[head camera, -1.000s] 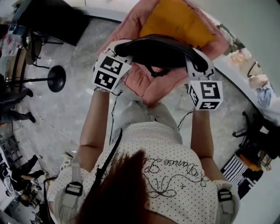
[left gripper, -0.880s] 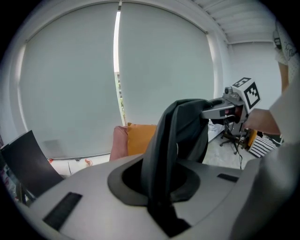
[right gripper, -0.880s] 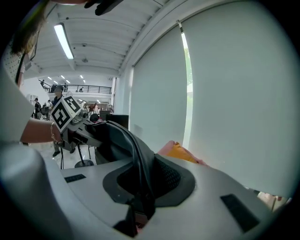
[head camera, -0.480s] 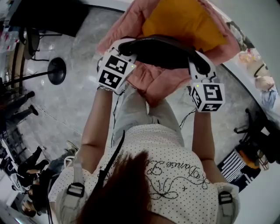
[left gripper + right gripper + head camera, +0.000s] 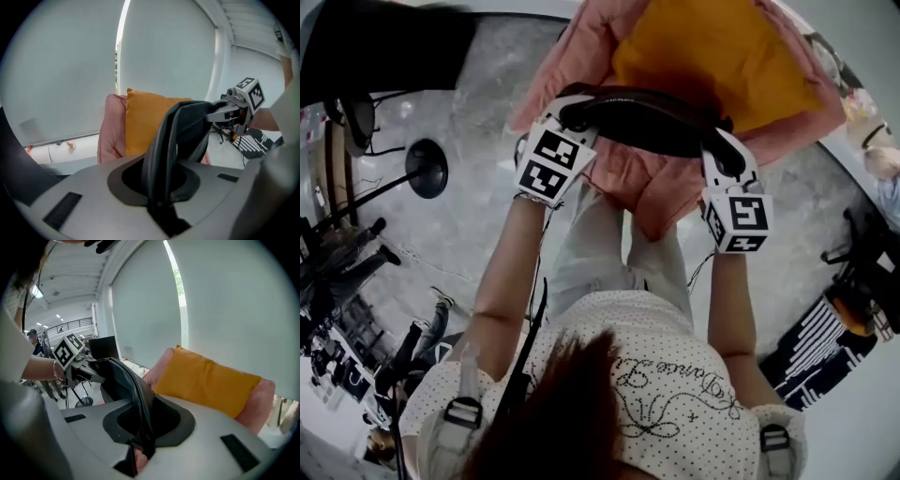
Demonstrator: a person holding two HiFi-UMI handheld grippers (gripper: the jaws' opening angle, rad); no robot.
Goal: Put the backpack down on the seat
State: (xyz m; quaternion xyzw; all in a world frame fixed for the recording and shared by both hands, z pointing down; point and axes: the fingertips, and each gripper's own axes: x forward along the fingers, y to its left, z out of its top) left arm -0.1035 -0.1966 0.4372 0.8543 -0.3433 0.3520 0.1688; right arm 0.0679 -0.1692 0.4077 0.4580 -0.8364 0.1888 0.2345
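A black backpack (image 5: 642, 117) hangs between my two grippers, over the front edge of a pink seat (image 5: 623, 183) with an orange cushion (image 5: 722, 66). My left gripper (image 5: 569, 111) is shut on a black strap of the backpack (image 5: 164, 150) at its left end. My right gripper (image 5: 722, 155) is shut on the other black strap (image 5: 136, 399) at the right end. The left gripper view has the cushion (image 5: 143, 122) and the seat's pink back (image 5: 111, 129) behind the strap. Most of the backpack's body is hidden below the grippers.
A black round-foot stand (image 5: 427, 169) and dark chairs (image 5: 361, 117) are on the grey floor at the left. A striped thing (image 5: 825, 342) lies at the lower right. A pale window blind (image 5: 225, 310) rises right behind the seat.
The seat and orange cushion have come closer and fill more of the head view. Both grippers still hold the backpack the same way, now further over the seat's front edge.
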